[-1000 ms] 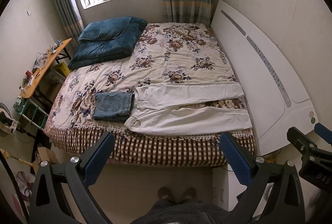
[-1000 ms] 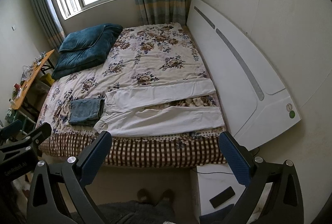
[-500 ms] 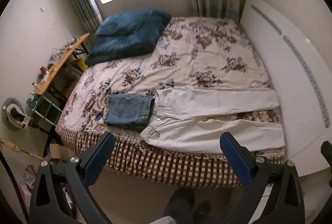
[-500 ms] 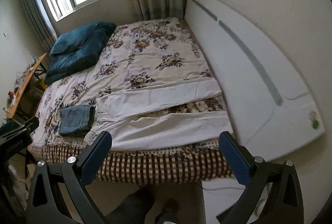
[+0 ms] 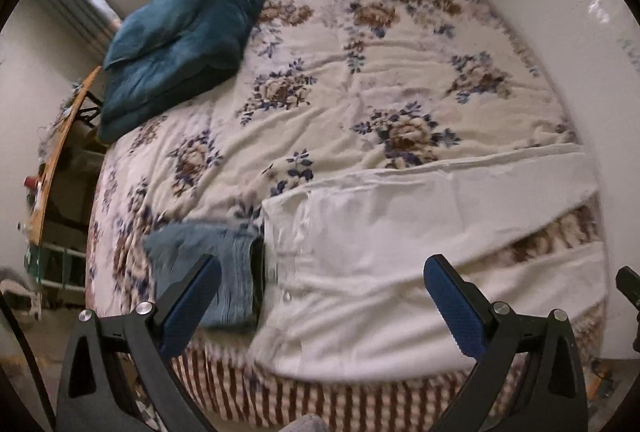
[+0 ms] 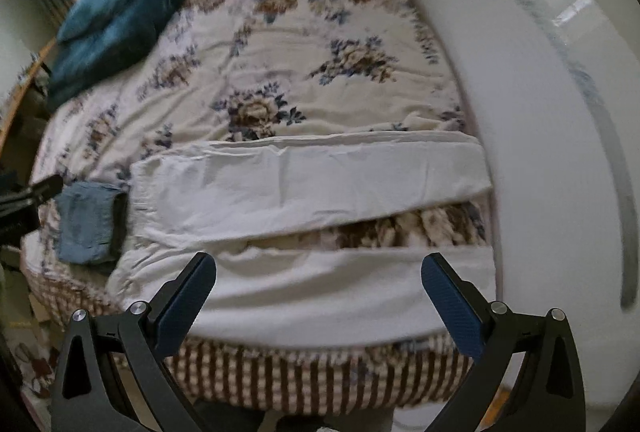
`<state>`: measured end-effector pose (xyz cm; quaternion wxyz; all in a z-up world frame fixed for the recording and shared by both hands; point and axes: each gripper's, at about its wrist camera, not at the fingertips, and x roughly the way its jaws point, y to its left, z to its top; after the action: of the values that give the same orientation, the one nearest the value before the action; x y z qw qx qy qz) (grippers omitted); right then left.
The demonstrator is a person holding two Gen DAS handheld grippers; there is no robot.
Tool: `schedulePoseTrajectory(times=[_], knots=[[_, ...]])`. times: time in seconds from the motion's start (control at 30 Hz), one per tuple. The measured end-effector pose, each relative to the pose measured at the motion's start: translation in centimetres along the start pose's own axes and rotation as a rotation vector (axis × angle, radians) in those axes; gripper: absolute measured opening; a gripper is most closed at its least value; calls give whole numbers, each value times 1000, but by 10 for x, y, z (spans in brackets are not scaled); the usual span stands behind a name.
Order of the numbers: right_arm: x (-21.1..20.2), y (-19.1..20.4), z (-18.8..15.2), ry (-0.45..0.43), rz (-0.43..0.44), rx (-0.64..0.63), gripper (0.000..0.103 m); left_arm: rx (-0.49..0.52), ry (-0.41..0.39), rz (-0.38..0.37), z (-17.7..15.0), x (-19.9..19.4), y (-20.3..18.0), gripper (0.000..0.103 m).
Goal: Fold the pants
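Note:
White pants [image 5: 384, 252] lie flat across the near edge of the bed, waist to the left and both legs spread apart toward the right; in the right wrist view the pants [image 6: 304, 187] show the same V-shaped gap between the legs. My left gripper [image 5: 322, 274] is open above the waist end, holding nothing. Over the near leg, my right gripper [image 6: 318, 272] also hangs open and empty. Neither touches the fabric.
Folded blue jeans [image 5: 216, 272] lie just left of the waistband. A teal pillow and quilt [image 5: 180, 43] sit at the far left of the floral bedspread [image 5: 360, 79]. The white headboard [image 6: 540, 111] runs along the right. A cluttered wooden desk [image 5: 52, 159] stands left of the bed.
Both grippers have moved forward and down toward the bed, so the pants now fill the lower half of each view. Both stay open.

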<state>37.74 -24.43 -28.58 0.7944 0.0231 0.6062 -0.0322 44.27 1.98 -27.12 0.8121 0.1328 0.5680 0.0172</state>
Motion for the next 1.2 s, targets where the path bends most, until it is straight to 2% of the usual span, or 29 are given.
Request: schedulePoseTrajectory(times=[0.13, 0.27, 0.3, 0.37, 0.4, 0.43, 0.53, 0.67, 0.73, 0.77, 0.8, 0.83, 0.87, 0.9, 0.93, 1.0, 1.2], knots=[[95, 16, 60, 60, -11, -98, 103, 56, 39, 4, 36, 78, -6, 103], [188, 33, 102, 132, -7, -214, 103, 181, 90, -53, 60, 162, -31, 96], [214, 38, 112, 161, -4, -257, 103, 217, 115, -66, 64, 180, -36, 90], [259, 50, 126, 206, 10, -350, 103, 334, 190, -91, 69, 229, -52, 72], [276, 55, 128, 229, 23, -394, 103, 388, 222, -106, 70, 252, -60, 60], [297, 61, 135, 254, 32, -446, 103, 431, 246, -121, 72, 269, -66, 57], [360, 80, 149, 343, 24, -612, 103, 571, 332, -196, 76, 320, -85, 57], [423, 100, 159, 418, -15, -790, 103, 686, 446, -265, 80, 367, -100, 59], [451, 105, 164, 472, 17, -840, 99, 720, 501, -325, 82, 380, -104, 64], [460, 107, 165, 500, 45, -850, 91, 727, 521, -354, 84, 382, -104, 66], [468, 108, 165, 527, 74, -857, 78, 727, 535, -382, 88, 383, -103, 66], [473, 109, 164, 544, 116, -862, 71, 718, 543, -395, 92, 383, -103, 66], [474, 109, 165, 547, 137, -865, 57, 713, 545, -406, 95, 382, -101, 66], [472, 110, 165, 540, 159, -866, 34, 723, 527, -409, 97, 376, -100, 60], [467, 109, 167, 510, 177, -858, 24, 732, 515, -406, 99, 374, -98, 56], [456, 103, 170, 456, 200, -836, 13, 760, 488, -400, 107, 365, -94, 56], [396, 78, 159, 318, 313, -817, 10, 767, 442, -440, 117, 334, -96, 56]])
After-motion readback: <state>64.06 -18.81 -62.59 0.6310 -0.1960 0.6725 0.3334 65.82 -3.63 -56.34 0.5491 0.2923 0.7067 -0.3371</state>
